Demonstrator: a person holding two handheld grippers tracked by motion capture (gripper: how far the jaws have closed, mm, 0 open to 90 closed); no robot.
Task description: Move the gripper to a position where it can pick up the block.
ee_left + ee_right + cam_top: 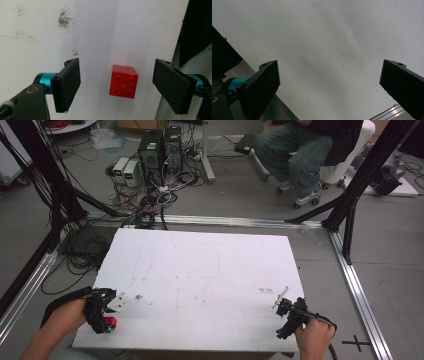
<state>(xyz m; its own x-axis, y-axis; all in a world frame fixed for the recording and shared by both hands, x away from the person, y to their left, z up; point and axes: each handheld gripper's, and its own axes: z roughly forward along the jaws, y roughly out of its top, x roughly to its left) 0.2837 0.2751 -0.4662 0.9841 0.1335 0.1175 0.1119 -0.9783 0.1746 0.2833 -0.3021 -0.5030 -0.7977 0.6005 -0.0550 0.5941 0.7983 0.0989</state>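
Note:
A small red four-stud brick [123, 81] lies on the white table [210, 270] near its front left corner; in the high view the red brick [110, 322] shows just under my left hand. My left gripper [117, 87] hangs over it, open, one jaw on each side and neither touching the brick. The left gripper [102, 312] sits at the table's front left. My right gripper [332, 87] is open above bare white table near the edge, with nothing between its jaws. In the high view the right gripper [290, 315] is at the front right corner.
A dark stain [64, 19] marks the table beyond the brick. Aluminium rails [357, 285] frame the floor around the table. Computers and tangled cables [150, 170] lie behind it, and a seated person [310, 150] is at the back right.

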